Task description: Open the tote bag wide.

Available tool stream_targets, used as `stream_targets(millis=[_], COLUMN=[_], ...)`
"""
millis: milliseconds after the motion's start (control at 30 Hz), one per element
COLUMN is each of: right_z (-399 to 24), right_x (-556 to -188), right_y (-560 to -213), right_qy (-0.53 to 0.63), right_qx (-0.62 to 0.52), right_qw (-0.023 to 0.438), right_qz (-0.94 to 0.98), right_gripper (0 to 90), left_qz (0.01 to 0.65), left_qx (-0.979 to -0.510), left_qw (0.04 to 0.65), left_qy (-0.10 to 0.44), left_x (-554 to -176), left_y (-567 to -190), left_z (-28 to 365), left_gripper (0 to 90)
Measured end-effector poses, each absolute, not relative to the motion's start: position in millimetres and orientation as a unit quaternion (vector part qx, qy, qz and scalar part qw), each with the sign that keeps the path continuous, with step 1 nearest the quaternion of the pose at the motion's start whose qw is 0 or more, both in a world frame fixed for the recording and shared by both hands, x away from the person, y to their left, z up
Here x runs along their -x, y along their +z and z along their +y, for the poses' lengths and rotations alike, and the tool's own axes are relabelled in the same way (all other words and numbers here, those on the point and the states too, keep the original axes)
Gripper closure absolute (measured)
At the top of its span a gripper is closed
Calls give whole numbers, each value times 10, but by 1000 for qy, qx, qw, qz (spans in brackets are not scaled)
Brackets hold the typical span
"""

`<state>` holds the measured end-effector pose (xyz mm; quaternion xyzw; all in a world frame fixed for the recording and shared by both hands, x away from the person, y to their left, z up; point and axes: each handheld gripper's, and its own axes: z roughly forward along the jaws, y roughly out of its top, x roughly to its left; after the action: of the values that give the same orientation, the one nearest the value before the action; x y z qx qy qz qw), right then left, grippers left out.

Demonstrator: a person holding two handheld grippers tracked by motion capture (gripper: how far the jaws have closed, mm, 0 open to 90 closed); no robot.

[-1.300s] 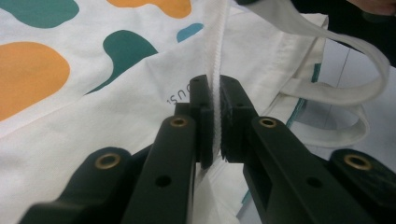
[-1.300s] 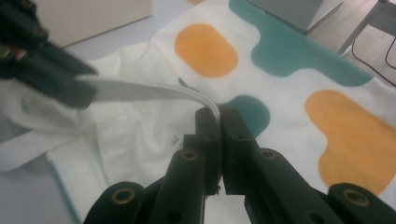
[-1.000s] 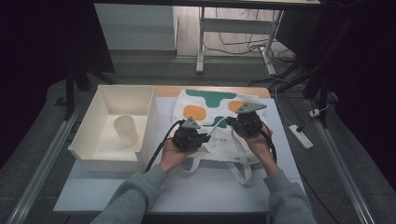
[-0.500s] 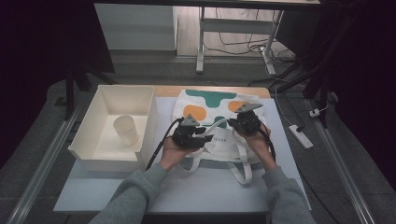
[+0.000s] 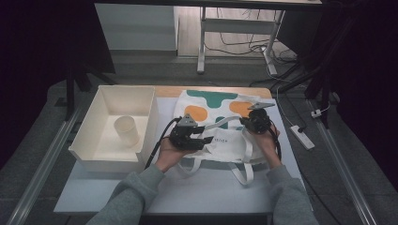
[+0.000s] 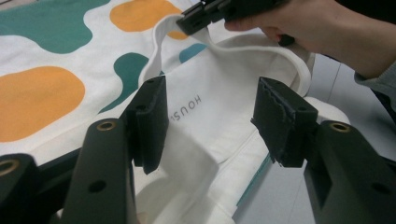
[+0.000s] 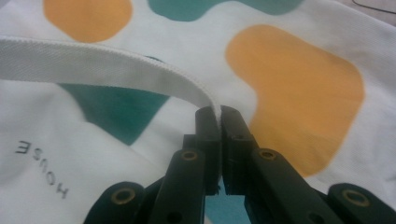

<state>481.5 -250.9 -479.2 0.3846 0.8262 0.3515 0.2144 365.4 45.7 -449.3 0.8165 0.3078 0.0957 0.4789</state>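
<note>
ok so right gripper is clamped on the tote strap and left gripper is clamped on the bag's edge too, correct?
Not quite. The right gripper is clamped on the strap, but the left gripper isn't: its jaws have just been opening and stand apart over the tote bag, pressing nothing. The left gripper view shows it.

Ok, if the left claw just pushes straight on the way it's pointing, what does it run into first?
Most likely the tote bag: its white cloth fills the gap ahead of the open left claw, whose jaws have just been opening with nothing pinched. Farther on, the strap rises to the right claw; depth is unclear.
</note>
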Motion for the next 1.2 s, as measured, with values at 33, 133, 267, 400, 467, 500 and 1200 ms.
stream_targets(millis=[33,133,267,400,467,500,1200], right_z=[-2536,-2612,-2744,-2822,-2811,-2804,-2658], right_x=[-4823,-4838,-4857,-4891,-4908,-4910,-4209], right_y=[-4795,-4779,-4739,-4791,-4837,-4844,-4247], right_qy=[353,355,361,355,343,341,425], right_qx=[-390,-403,-426,-439,-435,-434,-351], right_qw=[215,221,230,221,216,214,214], right_qz=[823,814,797,795,804,806,806], right_gripper=[868,868,868,865,853,820,386], left_qz=[308,307,307,306,306,306,306], left_qx=[-818,-819,-820,-822,-823,-823,-821], left_qw=[477,475,475,472,470,470,473], left_qy=[95,92,91,90,90,90,94], left_x=[-3653,-3652,-3651,-3658,-3659,-3658,-3614], left_y=[-4494,-4497,-4497,-4510,-4516,-4518,-4483], left_z=[459,463,464,455,448,446,520], left_gripper=[446,441,440,440,439,439,428])
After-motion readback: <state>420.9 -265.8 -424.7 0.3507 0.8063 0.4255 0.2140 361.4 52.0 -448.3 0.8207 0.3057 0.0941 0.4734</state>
